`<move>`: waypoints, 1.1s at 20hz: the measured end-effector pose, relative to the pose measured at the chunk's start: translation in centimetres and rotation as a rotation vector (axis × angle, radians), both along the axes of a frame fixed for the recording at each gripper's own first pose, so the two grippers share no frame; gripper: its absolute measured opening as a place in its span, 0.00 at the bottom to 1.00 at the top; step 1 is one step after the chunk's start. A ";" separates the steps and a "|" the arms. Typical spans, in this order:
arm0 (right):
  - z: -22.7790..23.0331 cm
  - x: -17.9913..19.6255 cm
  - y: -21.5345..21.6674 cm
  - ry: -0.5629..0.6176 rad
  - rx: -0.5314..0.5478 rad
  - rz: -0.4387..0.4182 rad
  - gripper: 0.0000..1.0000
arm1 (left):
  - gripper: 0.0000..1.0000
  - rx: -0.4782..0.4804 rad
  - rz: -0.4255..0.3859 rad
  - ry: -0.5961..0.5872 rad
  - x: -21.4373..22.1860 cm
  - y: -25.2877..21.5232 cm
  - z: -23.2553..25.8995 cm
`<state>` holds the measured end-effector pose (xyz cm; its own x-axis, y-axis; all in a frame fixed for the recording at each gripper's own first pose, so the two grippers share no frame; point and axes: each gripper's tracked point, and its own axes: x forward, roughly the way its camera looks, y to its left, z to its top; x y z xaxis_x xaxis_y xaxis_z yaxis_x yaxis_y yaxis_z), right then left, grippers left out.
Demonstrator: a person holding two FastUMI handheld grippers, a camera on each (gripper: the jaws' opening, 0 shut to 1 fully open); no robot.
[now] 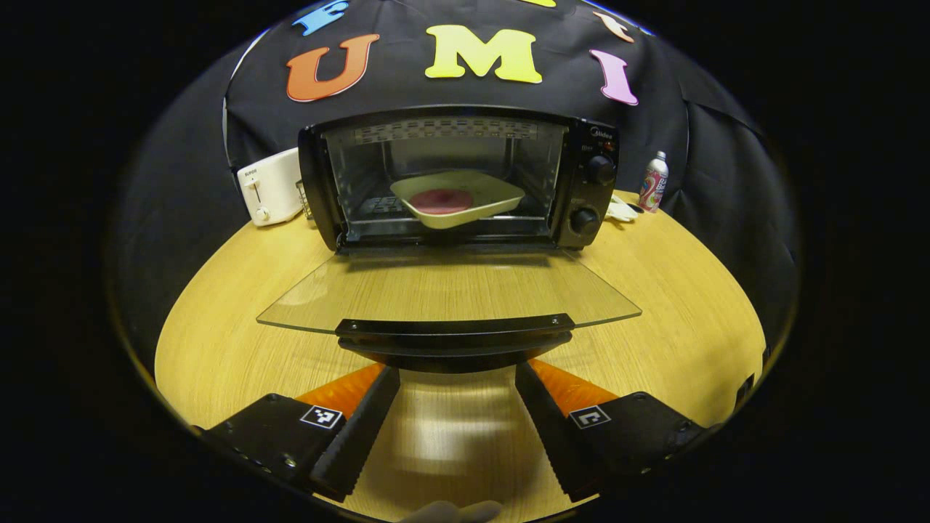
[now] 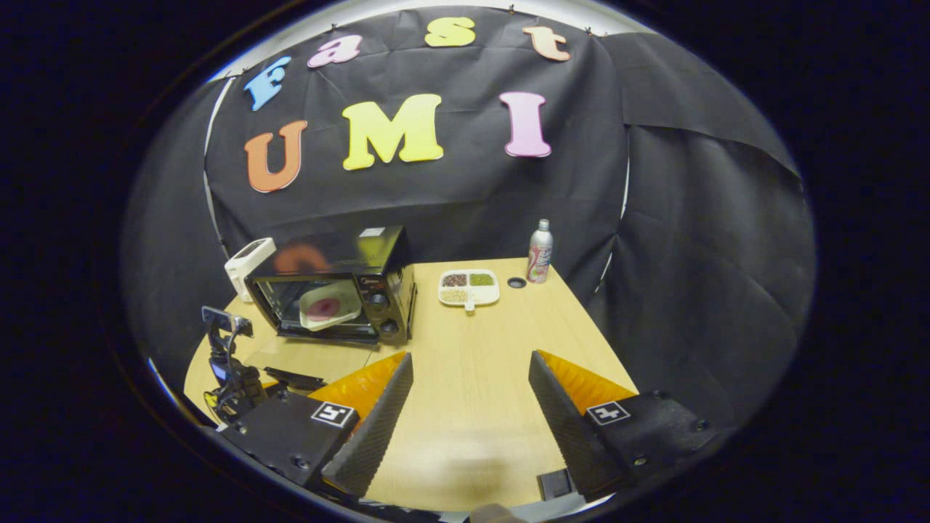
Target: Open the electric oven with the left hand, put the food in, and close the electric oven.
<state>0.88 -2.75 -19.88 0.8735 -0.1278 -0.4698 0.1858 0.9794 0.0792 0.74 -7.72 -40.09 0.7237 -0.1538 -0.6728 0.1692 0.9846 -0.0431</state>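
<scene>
The black electric oven (image 1: pixel 581 181) stands at the back of the wooden table with its glass door (image 1: pixel 450 290) folded down flat. Inside on the rack sits a pale square plate (image 1: pixel 458 197) holding a reddish round piece of food (image 1: pixel 442 201). My left gripper (image 1: pixel 458 378) is open, its fingers just under and behind the door's black handle (image 1: pixel 454 330), one on each side. In the right gripper view the oven (image 2: pixel 341 287) stands far left with the plate (image 2: pixel 330 303) inside. My right gripper (image 2: pixel 471 367) is open and empty over the table, and the left gripper (image 2: pixel 232 370) appears at the lower left.
A white toaster (image 1: pixel 270 187) stands left of the oven. Right of it are a spray can (image 1: pixel 654 181) and a white divided tray (image 2: pixel 469 287) of grains. A small dark ring (image 2: pixel 516 282) lies near the can. The table's edge (image 1: pixel 748 327) curves round on the right.
</scene>
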 end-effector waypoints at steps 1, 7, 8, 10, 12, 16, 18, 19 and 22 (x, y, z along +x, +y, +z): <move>0.2 0.2 0.1 -0.005 0.004 0.003 1.00 | 0.97 -0.002 0.001 -0.012 0.4 0.0 0.7; 0.6 0.4 0.1 -0.024 0.033 -0.005 1.00 | 0.97 -0.016 0.007 -0.097 4.4 0.3 5.4; 0.5 0.4 0.1 -0.025 0.042 -0.004 1.00 | 0.97 -0.018 0.006 -0.105 5.1 0.3 6.0; 0.7 0.3 -0.2 -0.031 0.050 -0.017 0.96 | 0.98 -0.027 0.006 -0.136 6.9 0.4 7.4; 0.6 0.1 -0.3 -0.034 0.057 -0.029 1.00 | 0.99 -0.008 -0.002 -0.182 8.7 0.6 9.0; 0.5 -0.1 -0.4 -0.034 0.064 -0.042 0.96 | 0.98 -0.022 0.002 -0.206 9.6 0.4 10.1; 0.6 -0.3 -0.4 -0.036 0.064 -0.045 1.00 | 0.99 -0.030 0.005 -0.194 9.3 0.5 9.9; 0.6 -0.2 -0.3 -0.038 0.063 -0.046 0.96 | 0.98 -0.032 0.003 -0.190 9.1 0.4 9.9; 0.6 -0.2 0.0 -0.036 0.063 -0.041 1.00 | 0.98 -0.026 0.006 -0.186 8.8 0.8 9.6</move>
